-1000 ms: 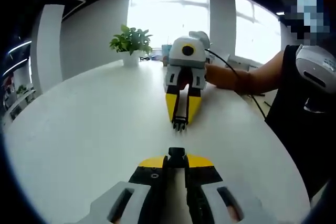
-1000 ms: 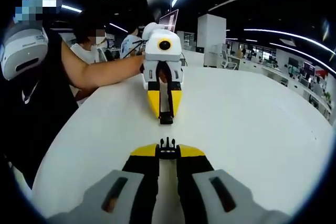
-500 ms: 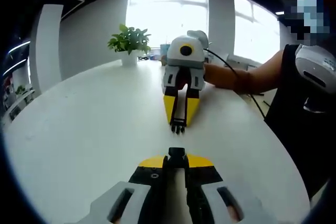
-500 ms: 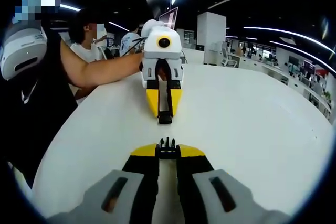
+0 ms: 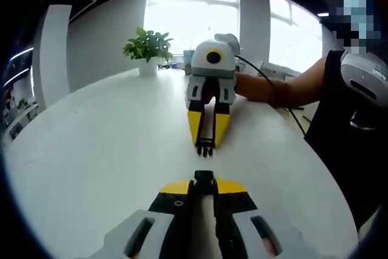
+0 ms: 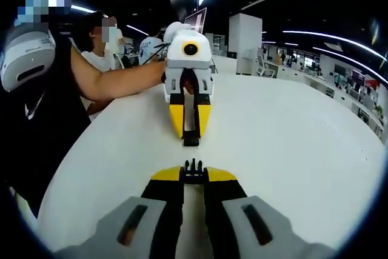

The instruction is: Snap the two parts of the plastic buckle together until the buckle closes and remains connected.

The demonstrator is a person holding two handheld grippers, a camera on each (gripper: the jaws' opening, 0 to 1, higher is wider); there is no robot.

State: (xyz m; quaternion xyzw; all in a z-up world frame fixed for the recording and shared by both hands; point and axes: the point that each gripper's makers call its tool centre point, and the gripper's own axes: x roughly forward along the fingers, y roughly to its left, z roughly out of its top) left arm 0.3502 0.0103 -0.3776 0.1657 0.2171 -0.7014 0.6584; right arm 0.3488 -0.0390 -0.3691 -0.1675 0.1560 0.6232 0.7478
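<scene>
Tools face to face, apart | left tool (image 5: 204,177) grips socket half (image 5: 204,179) | right tool (image 6: 193,168) grips, seemingly, pronged half (image 6: 193,166)

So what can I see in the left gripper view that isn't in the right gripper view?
The left gripper view alone has a potted plant and bright windows. The right gripper view alone has an office with ceiling lights and a seated person. Both share the white table, and the two grippers facing each other, jaws closed, the left gripper on the socket half, the right gripper on the pronged half, a gap between the halves.
</scene>
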